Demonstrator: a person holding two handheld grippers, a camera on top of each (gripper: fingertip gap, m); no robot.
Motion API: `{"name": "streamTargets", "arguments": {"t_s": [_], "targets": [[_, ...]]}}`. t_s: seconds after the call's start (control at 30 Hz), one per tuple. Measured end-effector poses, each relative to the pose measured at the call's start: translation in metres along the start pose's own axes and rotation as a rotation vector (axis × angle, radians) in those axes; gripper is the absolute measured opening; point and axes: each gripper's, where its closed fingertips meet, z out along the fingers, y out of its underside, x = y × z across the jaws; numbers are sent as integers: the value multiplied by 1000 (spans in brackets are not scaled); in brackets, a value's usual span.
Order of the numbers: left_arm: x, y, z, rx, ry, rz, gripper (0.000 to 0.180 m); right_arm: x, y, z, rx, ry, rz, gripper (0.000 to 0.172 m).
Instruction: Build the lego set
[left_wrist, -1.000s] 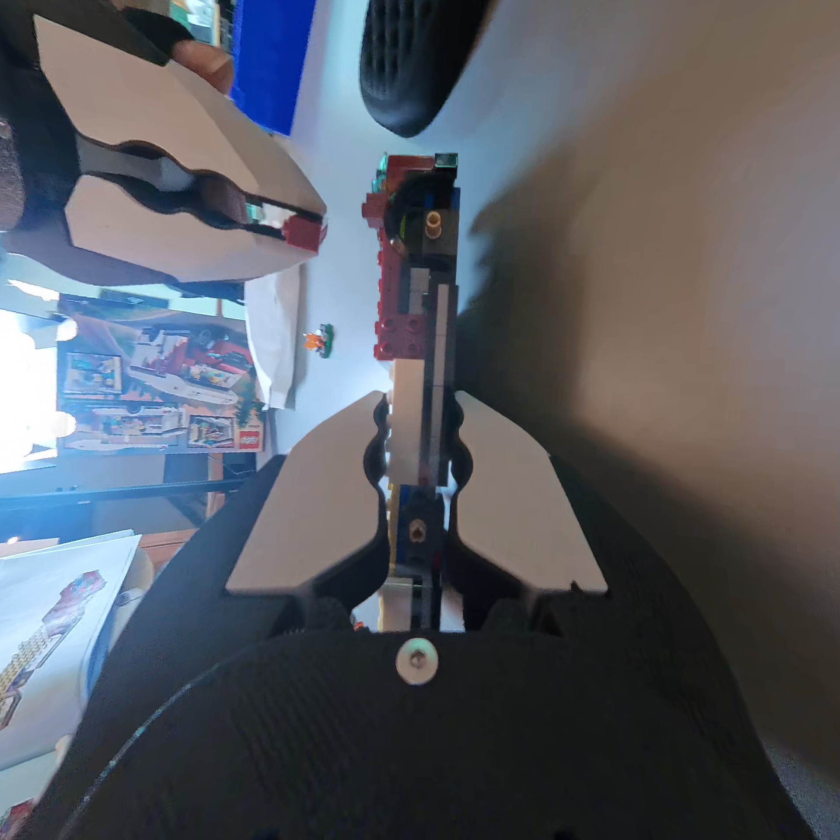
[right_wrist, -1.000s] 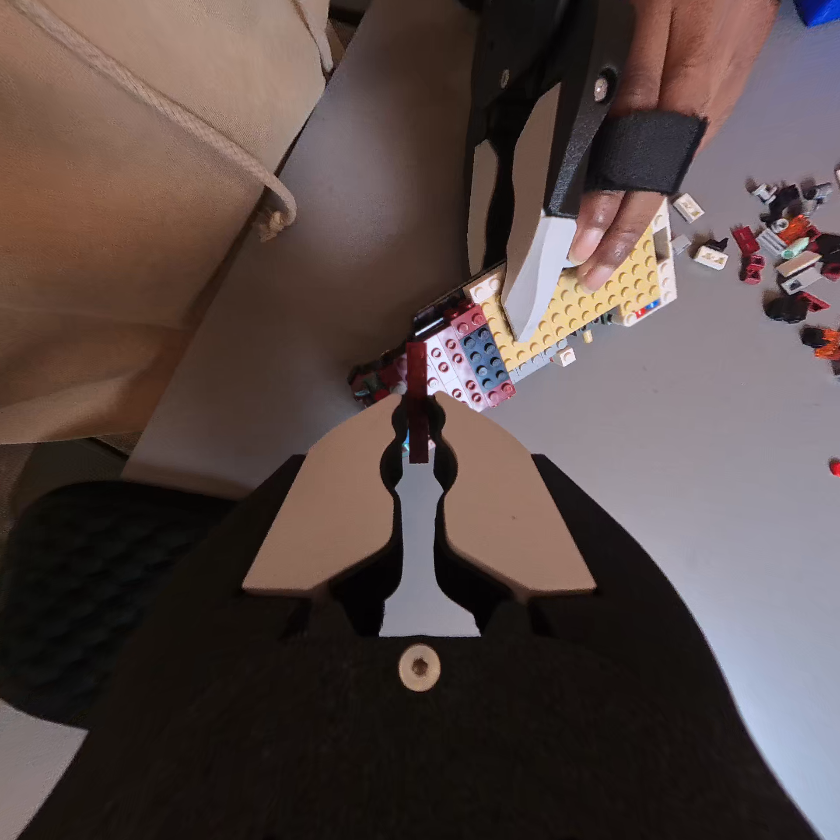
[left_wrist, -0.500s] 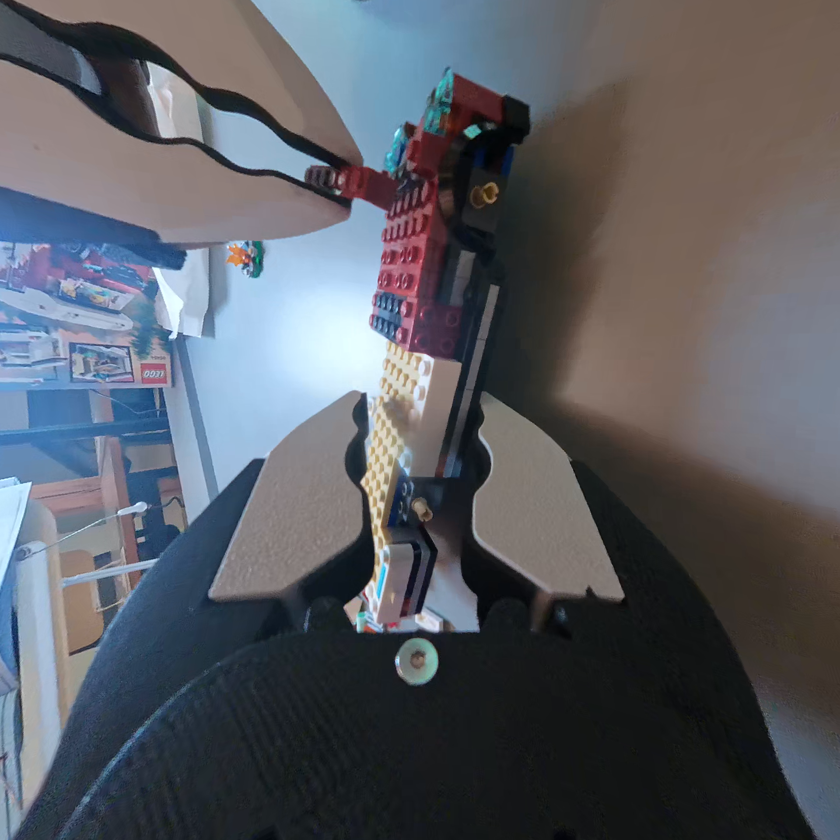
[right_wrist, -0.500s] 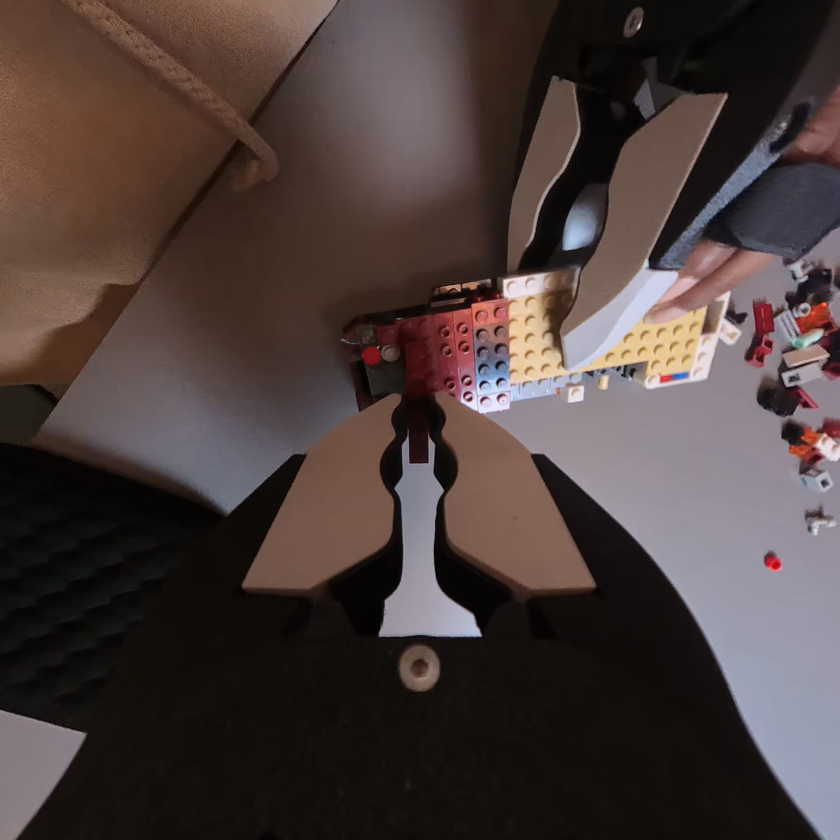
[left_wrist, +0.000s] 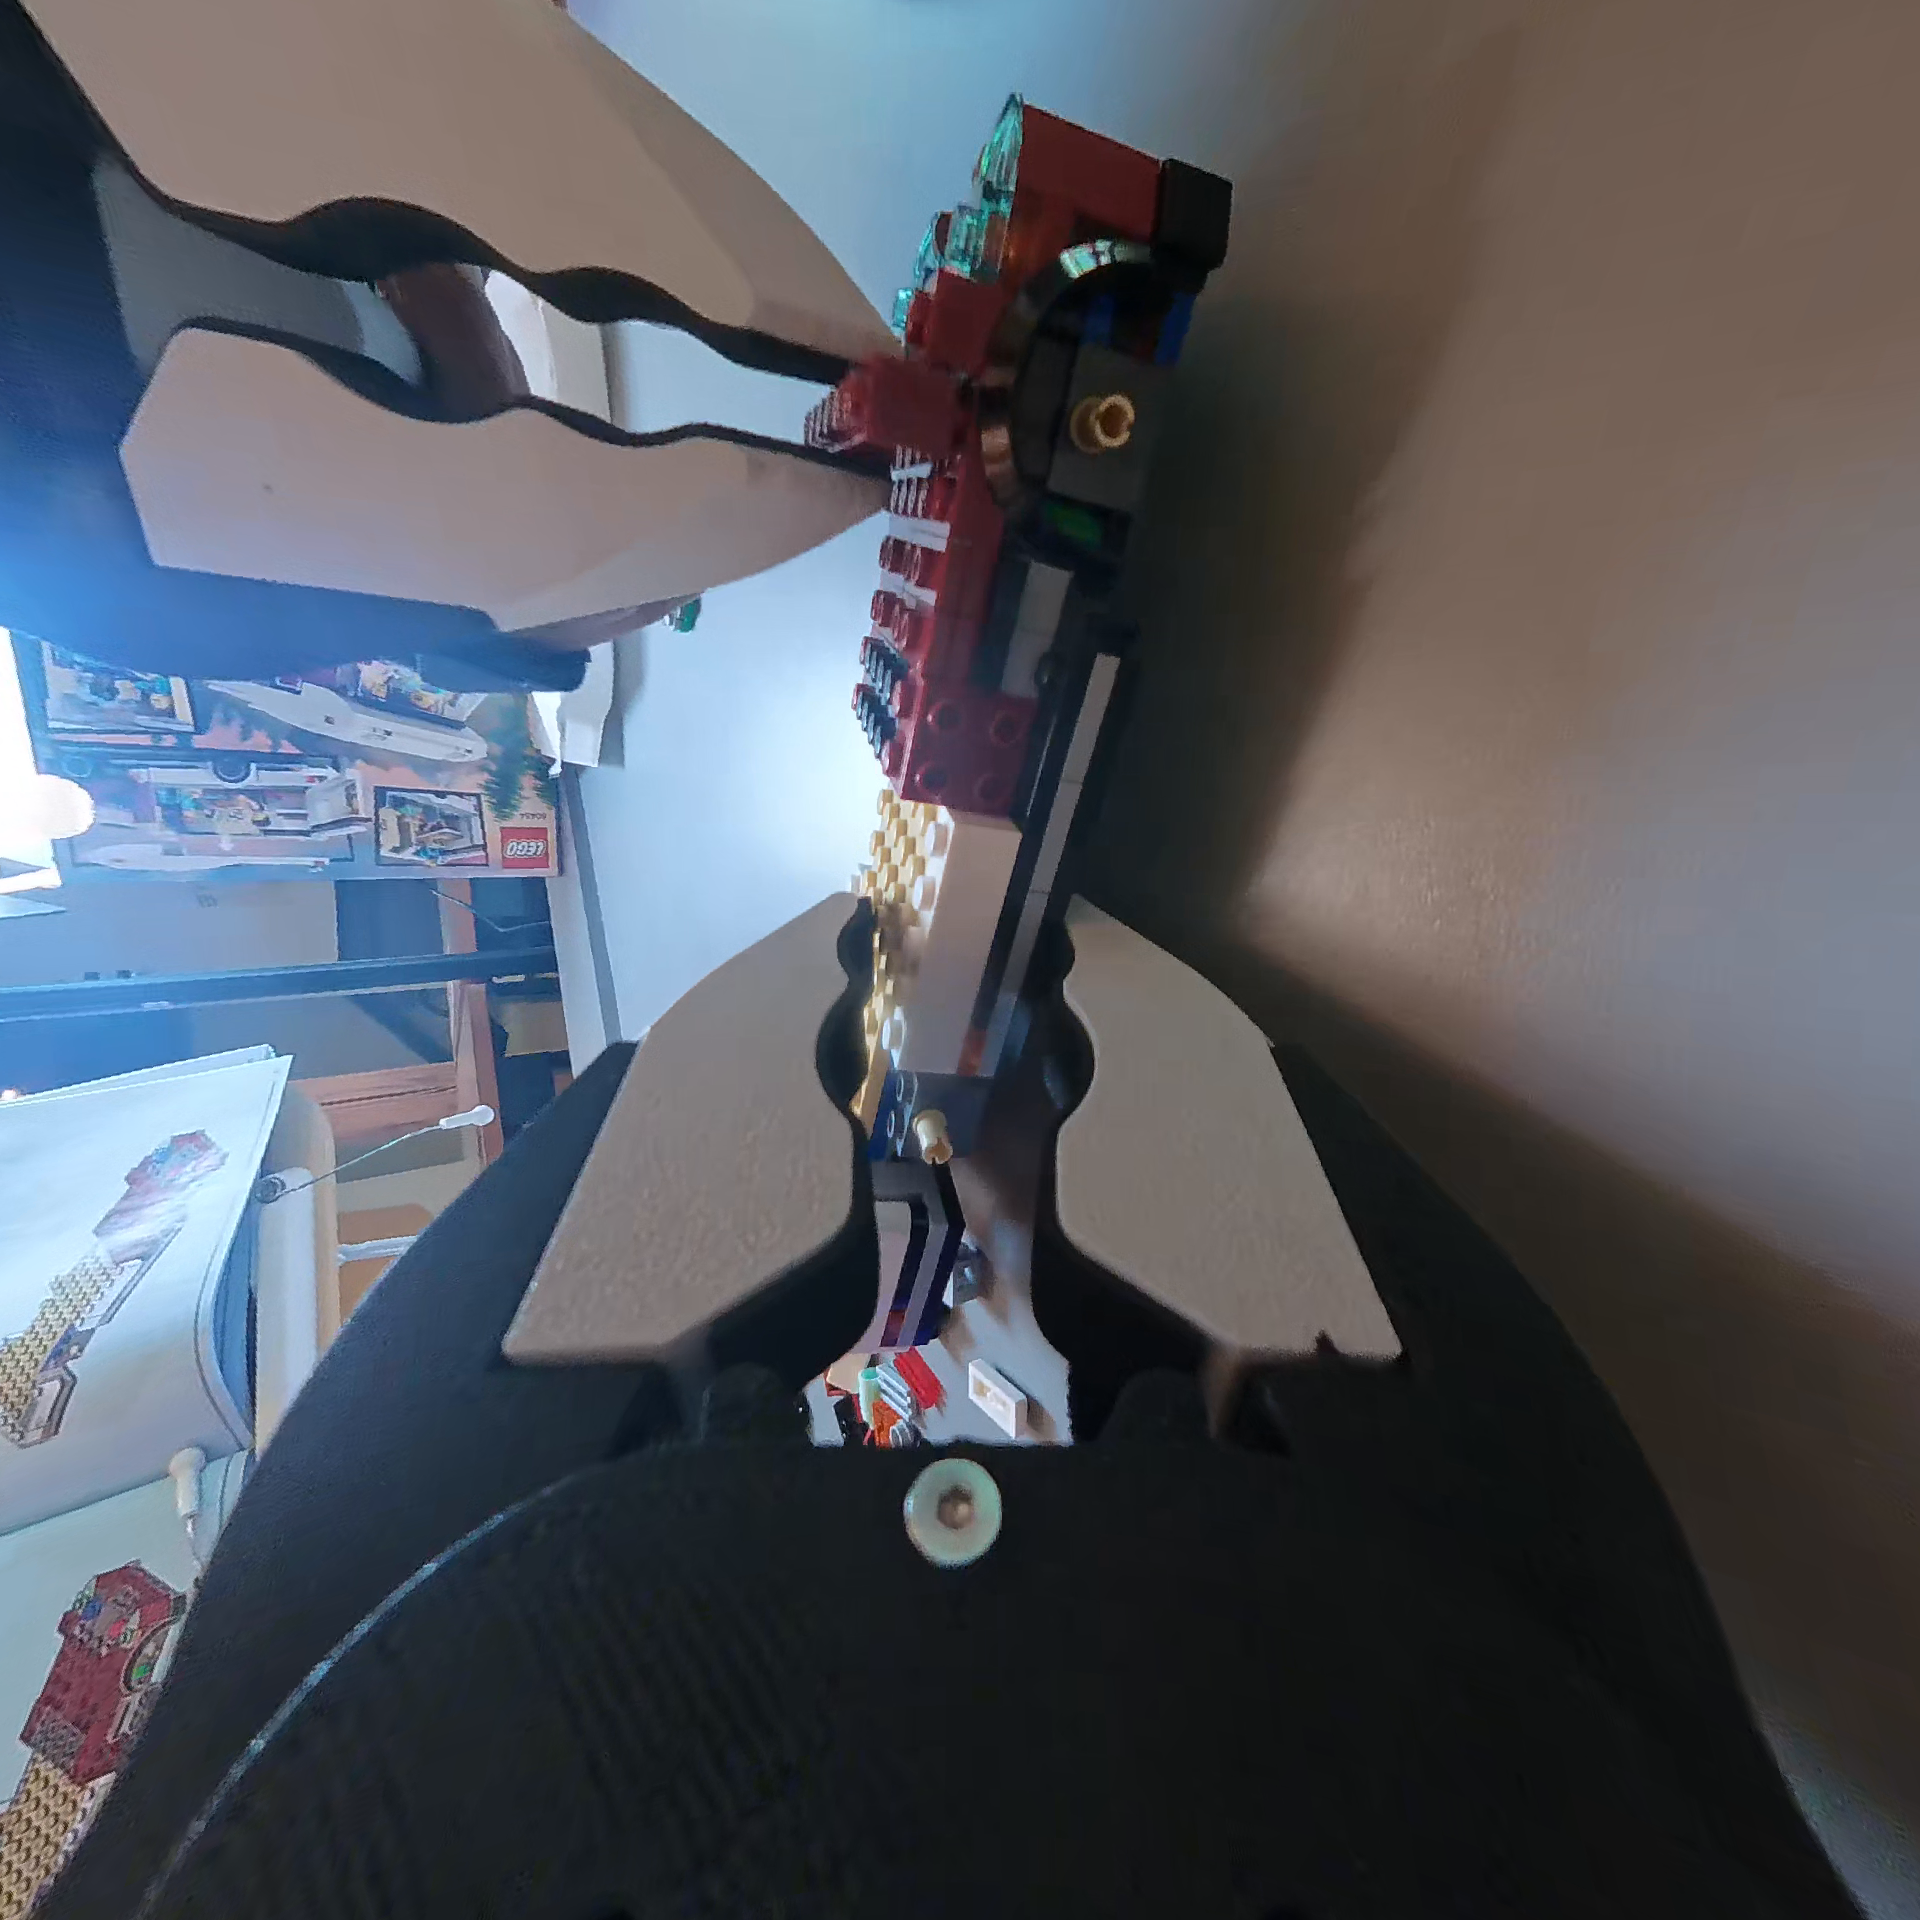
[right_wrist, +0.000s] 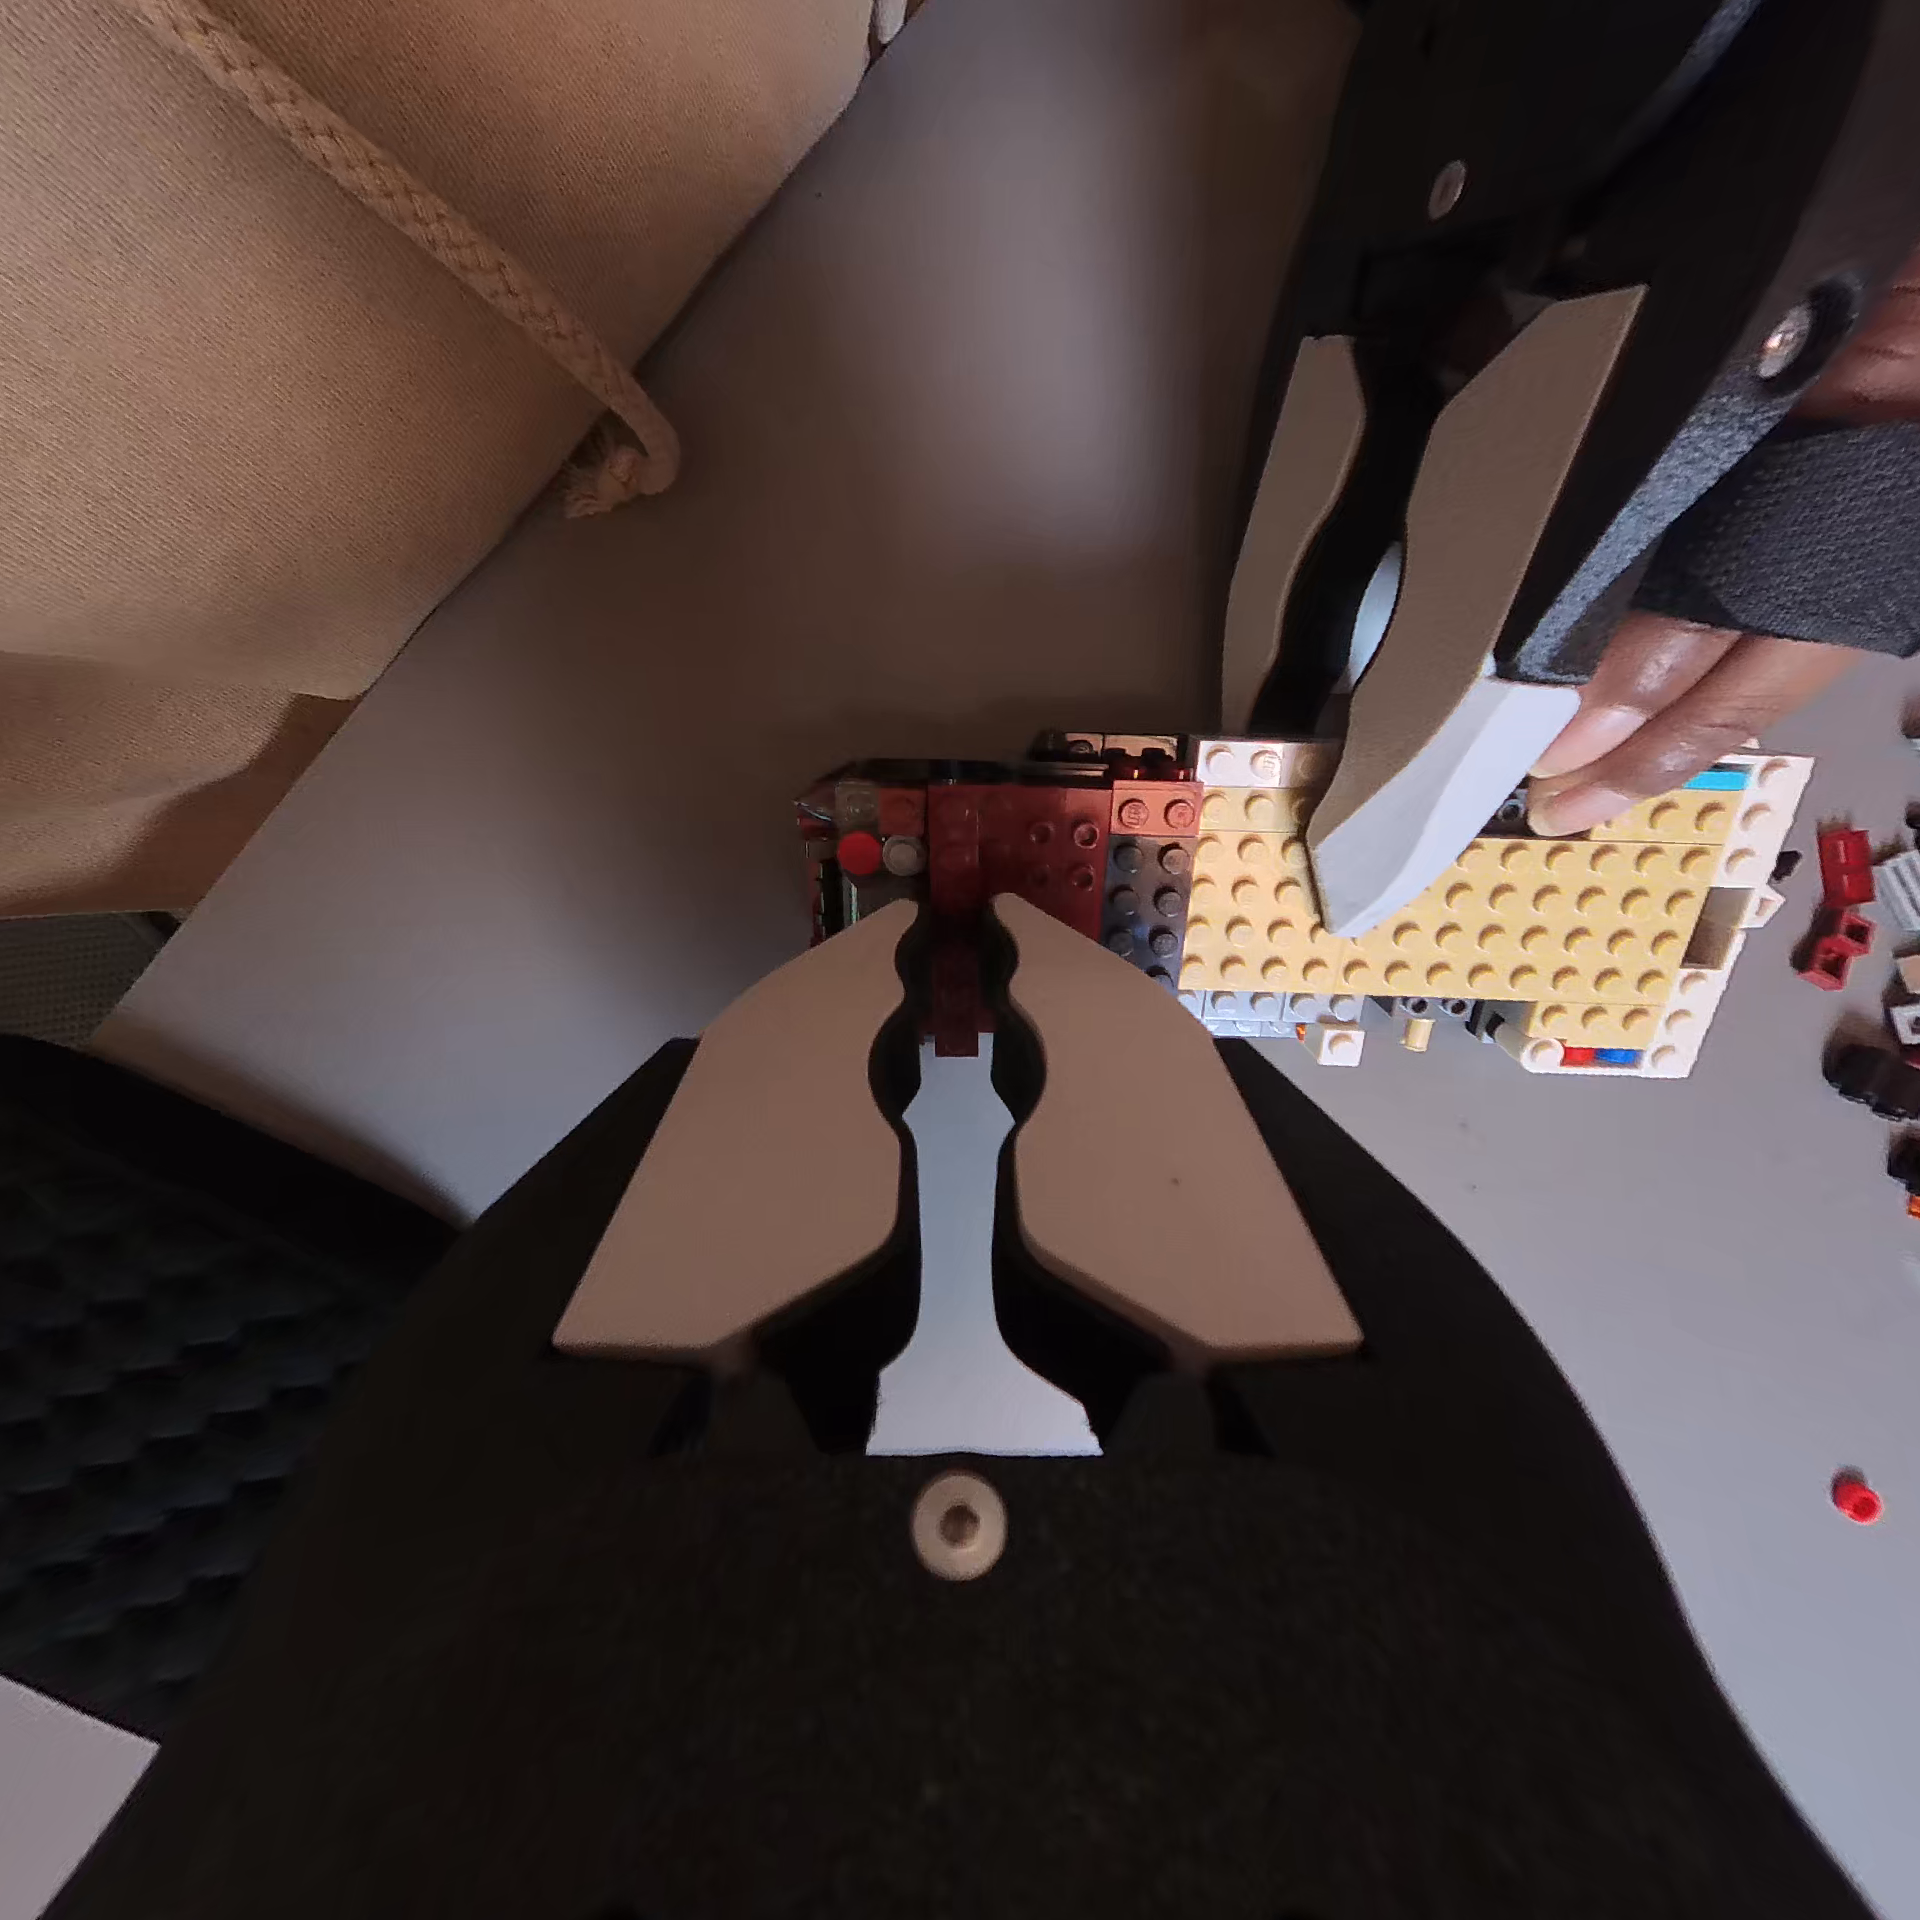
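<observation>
My left gripper (left_wrist: 961, 914) is shut on a long brick model (left_wrist: 966, 727). Its fingers press the tan studded face and the black back edge. In the right wrist view the model (right_wrist: 1455, 914) shows a tan plate with a dark red and grey end. The left gripper (right_wrist: 1299, 821) straddles it, and a person's fingers (right_wrist: 1662, 727) rest on the plate. My right gripper (right_wrist: 956, 909) is shut on a narrow dark red plate (right_wrist: 956, 997). The plate's far end lies on the model's dark red end. In the left wrist view the right gripper (left_wrist: 883, 416) holds that plate (left_wrist: 894, 400) against the studs.
Several loose small bricks (right_wrist: 1860, 914) and a red stud (right_wrist: 1855, 1496) lie on the grey table (right_wrist: 1455, 1299) to the right. A beige garment with a cord (right_wrist: 312, 312) hangs over the table edge. A black mesh seat (right_wrist: 156, 1299) is at the left. A picture box (left_wrist: 291, 769) and a booklet (left_wrist: 114, 1226) stand farther off. Across from one pair of fingers to the other is roughly 7 cm.
My left gripper's fingers spread and then closed again on the model, which turned in the grasp. My right gripper carried the dark red plate onto the model's red end.
</observation>
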Motion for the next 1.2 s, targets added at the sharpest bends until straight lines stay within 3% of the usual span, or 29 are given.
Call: {"name": "streamTargets", "arguments": {"t_s": [0.93,1.2], "targets": [[-3,2,2,-3,-104,117,27,0,-10,4,71,7,79,8],[-10,-3,3,12,-224,207,24,0,-10,2,65,5,98,10]]}}
